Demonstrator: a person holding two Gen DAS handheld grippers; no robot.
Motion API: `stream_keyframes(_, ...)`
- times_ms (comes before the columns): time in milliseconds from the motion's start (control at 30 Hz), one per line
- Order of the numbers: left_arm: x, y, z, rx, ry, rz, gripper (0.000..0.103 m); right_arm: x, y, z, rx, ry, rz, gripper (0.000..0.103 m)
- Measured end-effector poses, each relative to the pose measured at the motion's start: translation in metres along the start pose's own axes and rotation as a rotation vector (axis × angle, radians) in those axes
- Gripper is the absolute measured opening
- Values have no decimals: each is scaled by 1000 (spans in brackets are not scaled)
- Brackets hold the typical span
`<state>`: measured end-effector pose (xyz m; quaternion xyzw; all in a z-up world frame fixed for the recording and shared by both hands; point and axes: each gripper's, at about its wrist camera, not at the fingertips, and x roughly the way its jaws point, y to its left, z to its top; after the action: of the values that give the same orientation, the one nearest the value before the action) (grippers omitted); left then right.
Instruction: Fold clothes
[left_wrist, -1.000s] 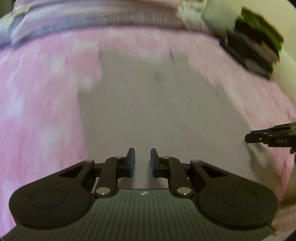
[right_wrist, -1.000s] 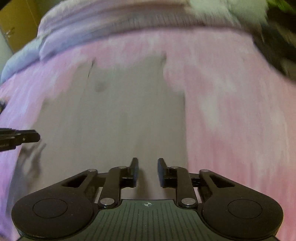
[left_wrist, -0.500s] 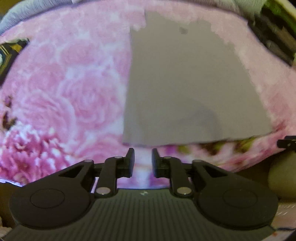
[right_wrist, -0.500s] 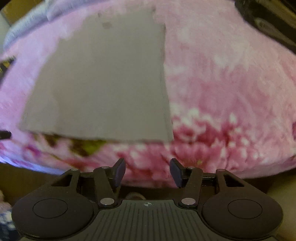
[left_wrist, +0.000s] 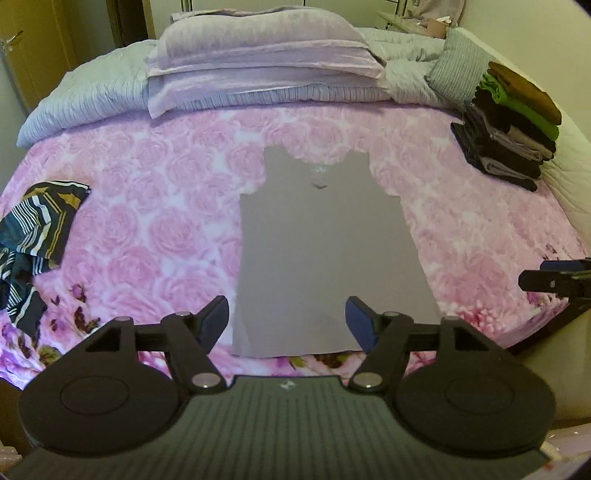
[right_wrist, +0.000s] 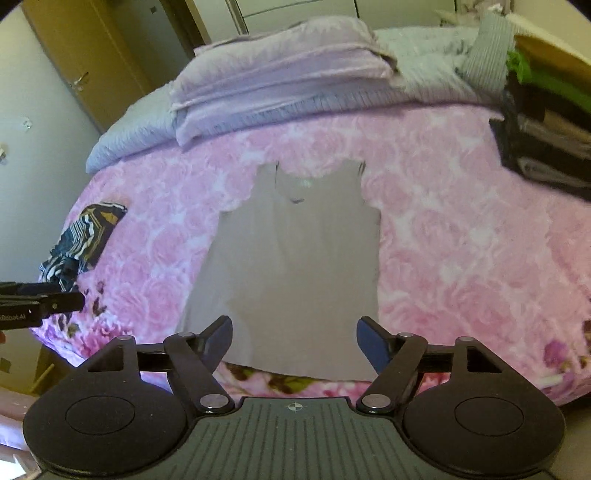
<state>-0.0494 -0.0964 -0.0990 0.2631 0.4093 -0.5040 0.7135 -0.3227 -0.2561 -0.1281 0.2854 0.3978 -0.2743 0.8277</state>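
A grey sleeveless top lies spread flat on the pink rose bedspread, neckline toward the pillows and hem at the bed's near edge. My left gripper hangs open above the hem, nothing between its blue-padded fingers. My right gripper is open too, held back over the hem. Each gripper's tip shows at the edge of the other's view: right, left.
A stack of folded clothes sits at the bed's far right. A crumpled striped navy garment lies at the left edge. Lilac folded blankets and grey bedding fill the head end. A wooden door is at left.
Both grippers pulled back and up from the grey top to the bed's near edge and their jaws widened. The top now lies flat and released.
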Motion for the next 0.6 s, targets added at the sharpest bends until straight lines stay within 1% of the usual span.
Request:
stream_keyframes(67,-7,-1,0,4,6,-8,73,-9,6,-3,-1,2,-10,72)
stream_keyframes(100,-9,-1,-1,9,9,-13,74,-12,8,-6,-2,7,-16,72)
stream_keyframes(167,-14,-2,-5,17,20,-29,74,-16,13,-14,-3,15,-28,72)
stream_keyframes(400,-15,-3,-27,77,100,-71,75,-23,34,-38,24,60,-43,72)
stream_keyframes(600,-14,-1,-38,127,131,-98,75,-23,50,-53,91,99,-55,72)
